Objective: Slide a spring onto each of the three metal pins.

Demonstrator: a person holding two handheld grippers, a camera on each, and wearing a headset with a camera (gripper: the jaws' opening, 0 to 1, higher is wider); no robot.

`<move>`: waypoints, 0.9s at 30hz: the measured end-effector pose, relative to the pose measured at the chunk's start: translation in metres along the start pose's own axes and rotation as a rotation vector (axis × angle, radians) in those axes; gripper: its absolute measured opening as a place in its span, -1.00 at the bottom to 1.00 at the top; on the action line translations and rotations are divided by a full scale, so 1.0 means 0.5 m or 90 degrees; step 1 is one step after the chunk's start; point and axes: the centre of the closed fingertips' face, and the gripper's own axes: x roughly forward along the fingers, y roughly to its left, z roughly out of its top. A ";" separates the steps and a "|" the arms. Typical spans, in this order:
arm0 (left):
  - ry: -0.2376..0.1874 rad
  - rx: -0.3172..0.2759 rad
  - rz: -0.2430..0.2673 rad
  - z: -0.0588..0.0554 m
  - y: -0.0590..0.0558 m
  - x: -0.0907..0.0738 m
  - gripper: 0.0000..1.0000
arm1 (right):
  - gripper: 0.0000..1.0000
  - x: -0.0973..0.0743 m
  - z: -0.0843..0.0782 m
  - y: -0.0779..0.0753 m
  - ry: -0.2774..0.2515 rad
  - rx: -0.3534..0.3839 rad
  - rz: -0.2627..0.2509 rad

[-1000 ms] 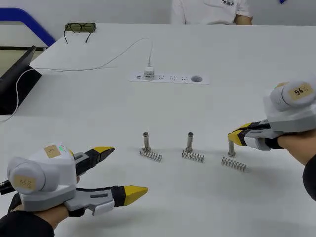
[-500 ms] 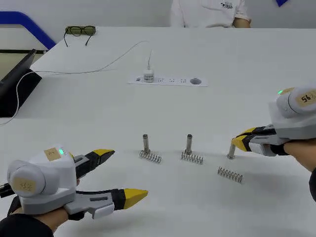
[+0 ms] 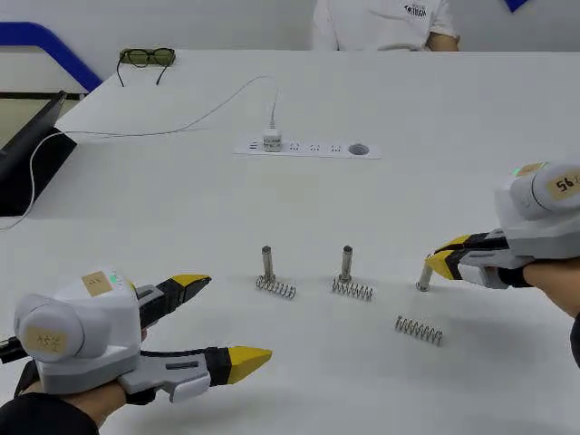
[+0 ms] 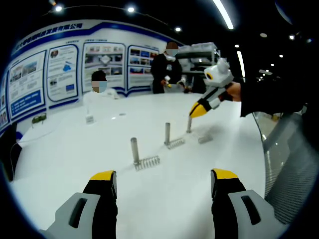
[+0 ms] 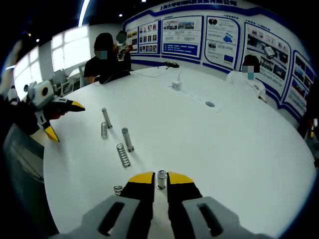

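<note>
Three metal pins sit in a row on the white counter (image 3: pixel 181 208): the left pin (image 3: pixel 267 262) and middle pin (image 3: pixel 346 262) upright, the right pin (image 3: pixel 424 275) leaning. The right gripper (image 3: pixel 437 261) is clamped on that leaning pin near its top; its base seems to touch the counter, though that is hard to tell. The left gripper (image 3: pixel 234 314), at 8 o'clock of the row, gapes wide and holds nothing. The first spring (image 3: pixel 275 287) lies at the left pin's foot, the second spring (image 3: pixel 352 290) at the middle pin's, and the third spring (image 3: pixel 419 330) lies loose at 6 o'clock of the right pin
</note>
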 end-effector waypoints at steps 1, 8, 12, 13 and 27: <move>0.000 0.000 0.000 0.000 0.000 0.000 0.57 | -0.79 -0.001 -0.001 0.000 0.000 -0.001 0.000; 0.000 -0.001 -0.002 0.000 -0.003 0.003 0.57 | -0.76 -0.005 -0.009 -0.003 0.002 0.000 -0.002; 0.001 0.000 -0.004 -0.001 -0.006 0.005 0.57 | -0.75 -0.008 -0.013 -0.004 0.003 0.000 -0.003; 0.001 -0.001 -0.005 -0.001 -0.007 0.005 0.57 | -0.75 -0.008 -0.014 -0.004 0.003 0.000 -0.003; 0.003 -0.001 -0.008 -0.003 -0.009 0.008 0.56 | -0.73 -0.022 -0.042 0.015 0.013 -0.007 0.019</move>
